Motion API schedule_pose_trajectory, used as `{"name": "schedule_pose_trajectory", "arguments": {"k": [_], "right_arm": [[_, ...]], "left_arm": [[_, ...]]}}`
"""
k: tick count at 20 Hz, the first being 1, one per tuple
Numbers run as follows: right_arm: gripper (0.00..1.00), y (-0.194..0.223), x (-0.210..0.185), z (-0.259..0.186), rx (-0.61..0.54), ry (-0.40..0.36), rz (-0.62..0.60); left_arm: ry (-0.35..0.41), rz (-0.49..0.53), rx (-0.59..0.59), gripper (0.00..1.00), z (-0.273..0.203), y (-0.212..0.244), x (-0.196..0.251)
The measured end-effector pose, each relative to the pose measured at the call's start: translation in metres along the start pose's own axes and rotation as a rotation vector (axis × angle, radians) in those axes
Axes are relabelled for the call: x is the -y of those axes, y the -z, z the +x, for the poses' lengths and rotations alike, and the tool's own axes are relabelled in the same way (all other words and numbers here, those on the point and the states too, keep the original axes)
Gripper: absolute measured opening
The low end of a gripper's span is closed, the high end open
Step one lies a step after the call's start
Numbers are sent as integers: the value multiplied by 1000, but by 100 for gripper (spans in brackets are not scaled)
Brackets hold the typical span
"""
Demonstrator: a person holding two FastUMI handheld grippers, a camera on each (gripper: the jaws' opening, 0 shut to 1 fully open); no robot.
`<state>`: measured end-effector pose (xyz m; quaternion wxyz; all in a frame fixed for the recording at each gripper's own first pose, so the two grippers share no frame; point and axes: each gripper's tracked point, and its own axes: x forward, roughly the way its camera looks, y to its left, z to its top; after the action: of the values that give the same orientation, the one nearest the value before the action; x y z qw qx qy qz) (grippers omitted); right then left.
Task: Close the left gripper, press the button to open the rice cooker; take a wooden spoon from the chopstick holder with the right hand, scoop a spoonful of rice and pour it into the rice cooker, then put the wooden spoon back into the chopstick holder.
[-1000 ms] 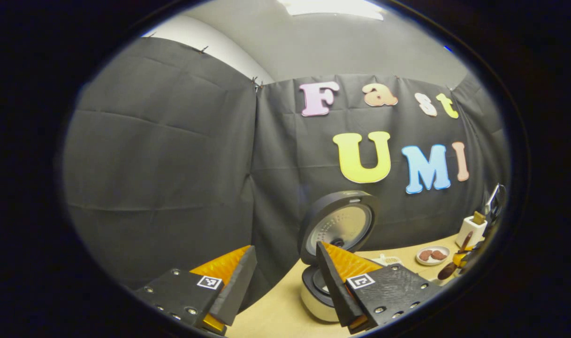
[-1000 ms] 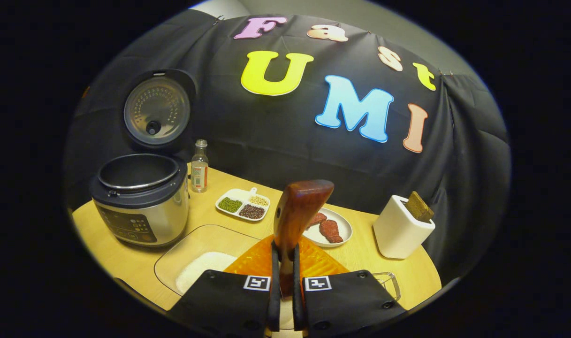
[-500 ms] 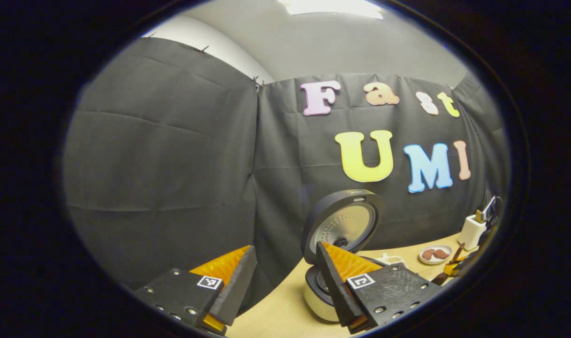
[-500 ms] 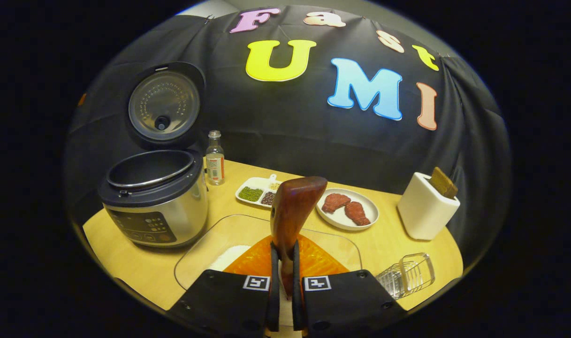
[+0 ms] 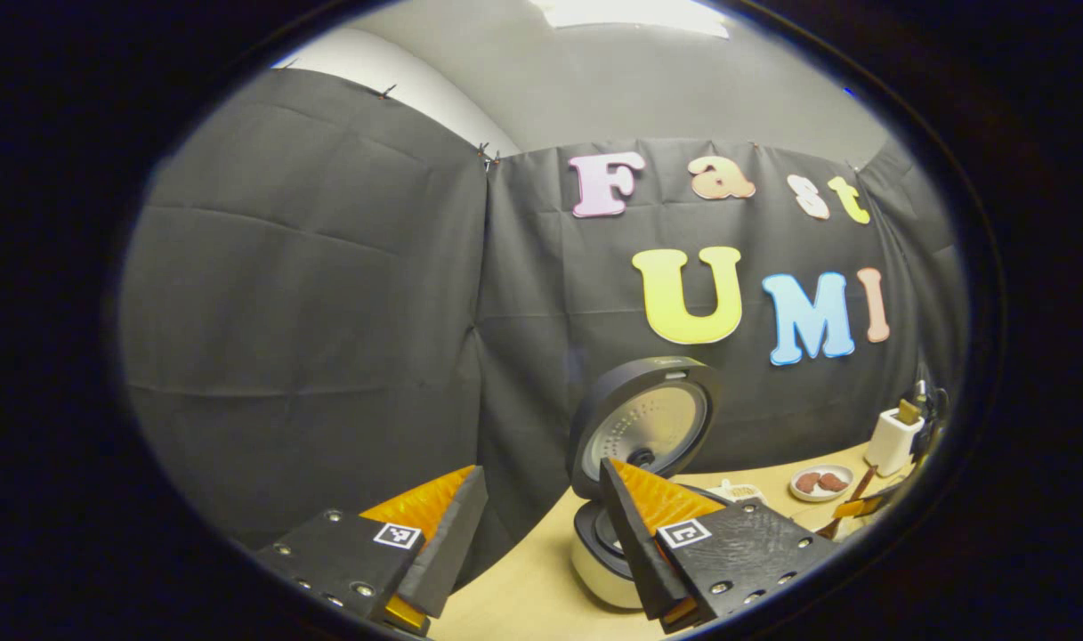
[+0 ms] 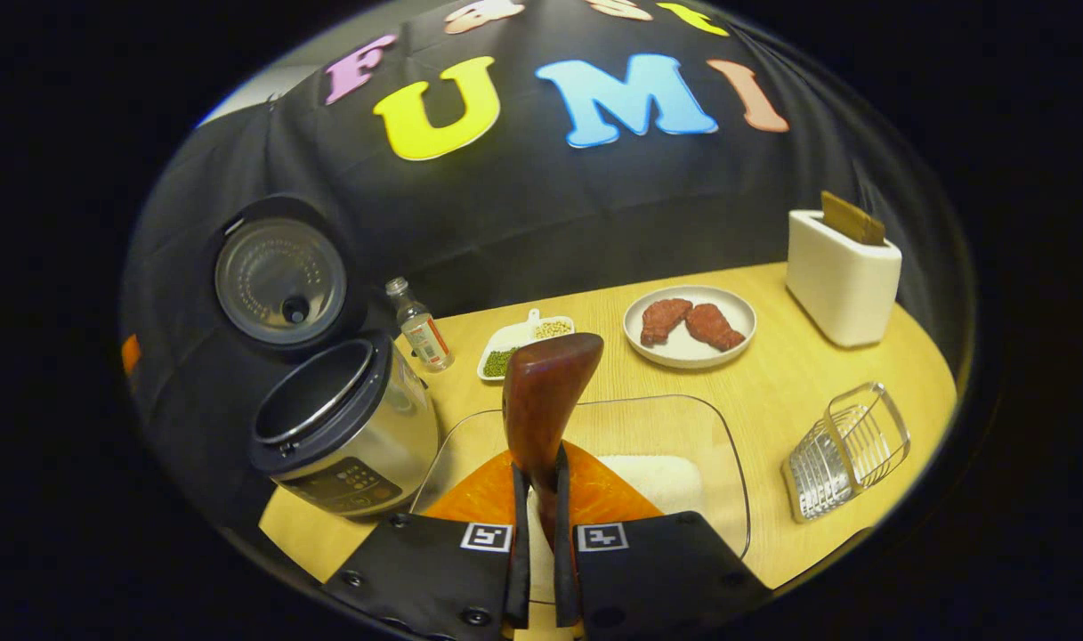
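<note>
The right gripper (image 6: 537, 534) fingers are pinching the wooden spoon (image 6: 544, 401) by its handle, bowl end sticking up over the glass dish (image 6: 728, 445) of rice (image 6: 652, 481) on the table (image 6: 772, 374). The spoon's looking empty, so I'm guessing the scoop is what's coming next. The rice cooker (image 6: 341, 427) is sitting just left of the dish with its lid (image 6: 278, 280) standing open (so the button part is done). The left gripper (image 5: 541, 543) is hanging off to the side, fingers spread and holding nothing. Pouring and returning the spoon to the chopstick holder (image 6: 842, 276) are remaining.
</note>
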<state>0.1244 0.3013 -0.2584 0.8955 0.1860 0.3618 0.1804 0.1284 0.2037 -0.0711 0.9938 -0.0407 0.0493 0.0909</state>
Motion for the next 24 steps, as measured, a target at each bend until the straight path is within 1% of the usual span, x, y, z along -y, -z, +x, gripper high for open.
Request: {"name": "schedule_pose_trajectory", "arguments": {"k": [1, 2, 3, 4, 5, 6, 7, 8, 11, 17, 21, 22, 24], "right_arm": [[13, -1, 6, -1, -17, -5, 78], [10, -2, 10, -1, -33, -16, 152], [12, -2, 14, -2, -49, -35, 220], [10, -2, 18, -1, -61, -48, 280], [12, -3, 23, -1, -69, -57, 339], [10, -4, 27, -2, -71, -62, 391], [12, -5, 32, -3, -73, -68, 433], [13, -6, 36, -5, -71, -71, 468], [12, -17, 39, -9, -53, -91, 533], [12, -42, 31, -16, -23, -155, 671], [12, -61, 16, -16, -12, -207, 767], [12, -65, 11, -15, -10, -218, 785], [12, -72, 0, -14, -10, -240, 798]], "left_arm": [[3, -5, 1, 80, 0, -1, 1], [6, -8, 3, 80, 0, -2, 1], [11, -11, 4, 80, -1, -3, 3], [14, -13, 5, 80, -2, -4, 3], [15, -14, 4, 80, -3, -4, 3], [14, -13, 4, 80, -2, -4, 3], [12, -11, 4, 80, -3, -5, 2], [11, -11, 6, 80, -4, -6, 2], [7, -9, 16, 80, -6, -13, 1], [9, -6, 33, 80, -7, -20, 4], [6, 0, 35, 80, -7, -21, 3], [3, -2, 35, 82, -6, -21, 1], [-5, -6, 36, 80, -8, -21, -3]]}}
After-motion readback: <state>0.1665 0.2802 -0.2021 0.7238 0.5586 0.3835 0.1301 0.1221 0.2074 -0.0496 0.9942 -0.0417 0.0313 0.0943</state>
